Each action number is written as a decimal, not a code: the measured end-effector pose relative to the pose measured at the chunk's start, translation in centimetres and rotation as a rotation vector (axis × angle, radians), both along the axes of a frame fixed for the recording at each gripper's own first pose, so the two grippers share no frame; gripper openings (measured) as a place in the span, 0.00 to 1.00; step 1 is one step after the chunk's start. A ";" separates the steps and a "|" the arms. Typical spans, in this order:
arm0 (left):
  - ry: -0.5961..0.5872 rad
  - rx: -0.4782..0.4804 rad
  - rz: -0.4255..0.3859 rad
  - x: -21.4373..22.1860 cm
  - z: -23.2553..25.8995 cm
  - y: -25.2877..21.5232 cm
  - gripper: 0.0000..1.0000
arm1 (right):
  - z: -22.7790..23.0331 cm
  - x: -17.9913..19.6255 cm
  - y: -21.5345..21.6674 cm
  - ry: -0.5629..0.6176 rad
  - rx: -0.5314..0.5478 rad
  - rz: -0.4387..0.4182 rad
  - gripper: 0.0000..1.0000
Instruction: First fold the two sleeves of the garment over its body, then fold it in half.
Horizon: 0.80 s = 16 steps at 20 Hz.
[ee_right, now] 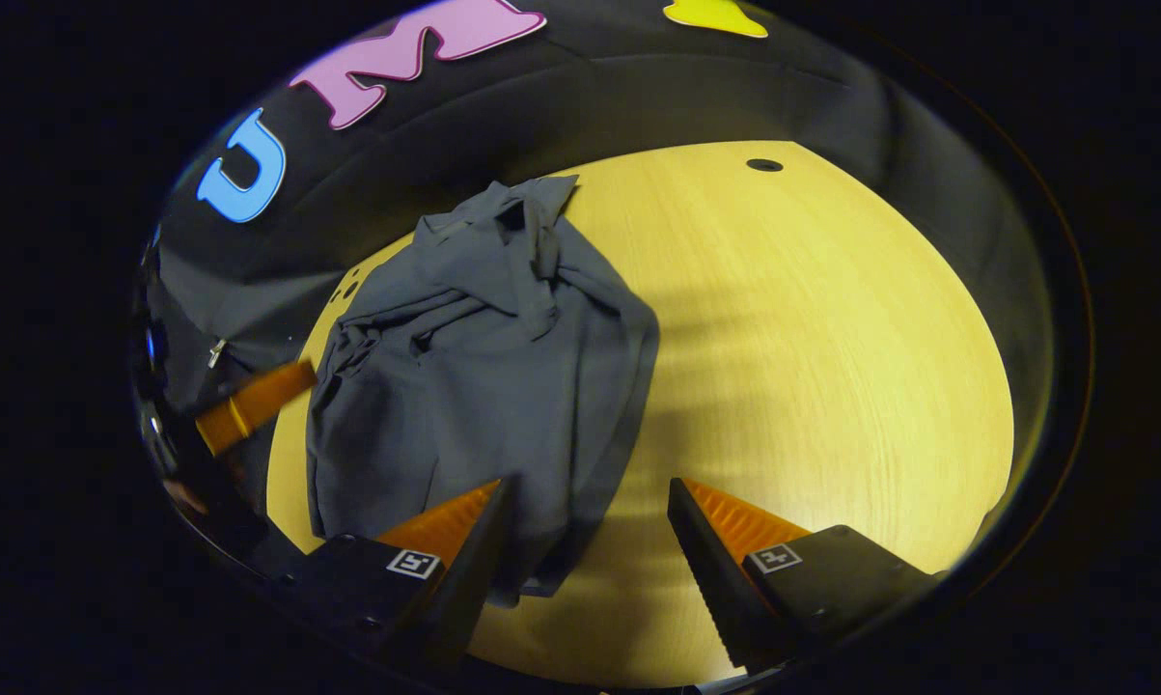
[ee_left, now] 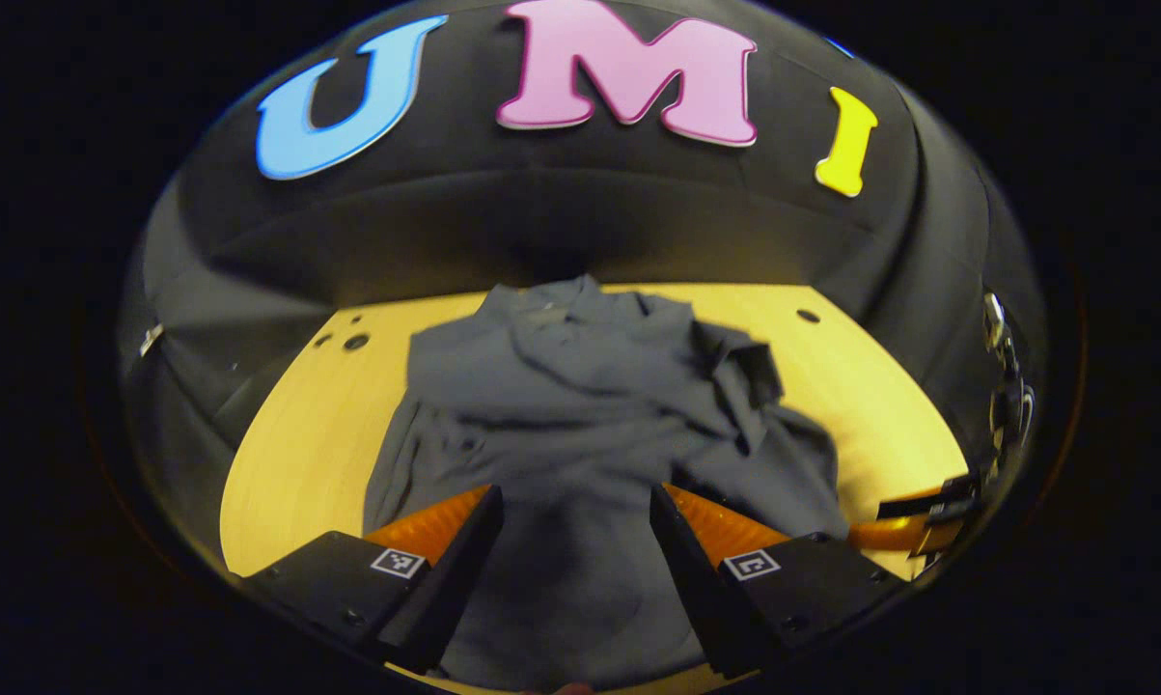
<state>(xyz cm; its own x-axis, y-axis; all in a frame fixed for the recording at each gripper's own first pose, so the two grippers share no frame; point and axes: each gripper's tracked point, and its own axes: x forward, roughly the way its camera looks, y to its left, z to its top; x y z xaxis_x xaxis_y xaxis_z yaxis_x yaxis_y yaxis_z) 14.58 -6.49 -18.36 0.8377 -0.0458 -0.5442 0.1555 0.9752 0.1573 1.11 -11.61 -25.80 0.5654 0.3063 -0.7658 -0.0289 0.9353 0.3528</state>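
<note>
Garment (ee_left: 580, 415), a dark grey shirt, lies rumpled on the pale wooden desk (ee_left: 300, 454) in the centre of the left gripper view, its fabric bunched in folds toward the upper middle and one sleeve (ee_left: 744, 372) crumpled across its body at centre right. At the bottom of that frame the left gripper (ee_left: 573, 526) hangs over the near part of the cloth with its fingers spread apart, nothing between them. The other gripper's tip shows at the lower right edge. In the right gripper view the garment (ee_right: 483, 367) sits left of centre, with bare desk (ee_right: 831, 367) across the right half. The right gripper (ee_right: 590, 516) at the bottom stands apart too, gripping nothing, over the shirt's lower right hem.
</note>
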 end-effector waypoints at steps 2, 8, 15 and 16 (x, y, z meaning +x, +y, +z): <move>0.051 0.004 0.078 -3.4 -2.4 3.6 0.96 | 0.1 -0.5 1.0 0.007 0.005 0.017 0.99; 0.110 -0.008 0.240 -9.8 -6.2 10.3 0.96 | -0.7 -1.0 2.8 0.027 -0.026 0.057 0.99; 0.134 -0.059 0.346 -10.9 -8.7 13.3 0.96 | -3.2 -2.0 3.0 0.073 -0.124 0.117 0.99; 0.137 -0.062 0.353 -10.7 -9.0 13.5 0.96 | -3.2 -1.5 3.2 0.042 -0.150 0.130 0.99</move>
